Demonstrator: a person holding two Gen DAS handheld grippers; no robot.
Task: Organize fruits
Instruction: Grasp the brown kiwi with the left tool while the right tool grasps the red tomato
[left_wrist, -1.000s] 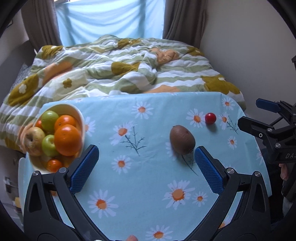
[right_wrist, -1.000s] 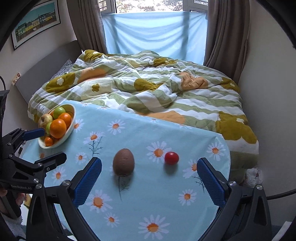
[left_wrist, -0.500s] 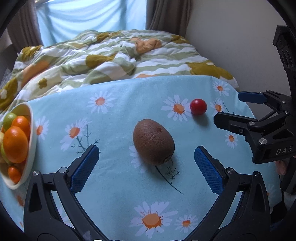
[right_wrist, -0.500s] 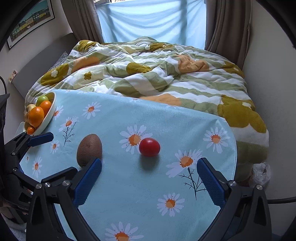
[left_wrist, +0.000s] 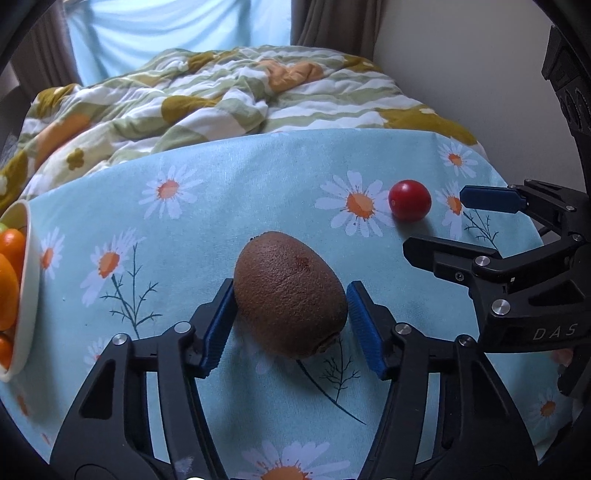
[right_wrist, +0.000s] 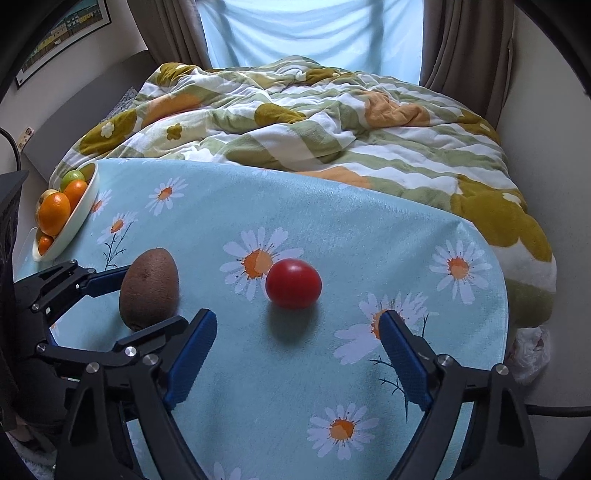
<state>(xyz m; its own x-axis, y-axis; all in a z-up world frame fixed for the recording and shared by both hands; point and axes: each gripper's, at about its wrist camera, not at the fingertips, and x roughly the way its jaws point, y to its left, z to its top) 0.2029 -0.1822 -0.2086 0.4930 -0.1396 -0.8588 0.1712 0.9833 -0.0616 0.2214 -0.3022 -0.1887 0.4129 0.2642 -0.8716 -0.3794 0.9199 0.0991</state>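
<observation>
right now the left claw (left_wrist: 291, 321) pinches a brown kiwi (left_wrist: 290, 295) resting on the daisy-print surface (left_wrist: 229, 192), blue pads at both its flanks. beside it, the right claw (right_wrist: 295, 354) is spread wide, a red tomato (right_wrist: 293, 283) just ahead of its fingertips. a fruit bowl (right_wrist: 79, 218) sits far to the left claw's left. best to squeeze gently and lift straight up so the kiwi doesn't roll.

Left gripper (left_wrist: 291, 321): matte black linkage arms with triangular cutouts, silver round screws at the pivots, blue ribbed pads (left_wrist: 364, 328) on the fingers. Right gripper (right_wrist: 297, 358): same build, black frame, silver screws, blue textured pads (right_wrist: 190, 360). White "DAS" lettering on the right gripper's body, seen in the left wrist view. Black cable runs off its right side.
</observation>
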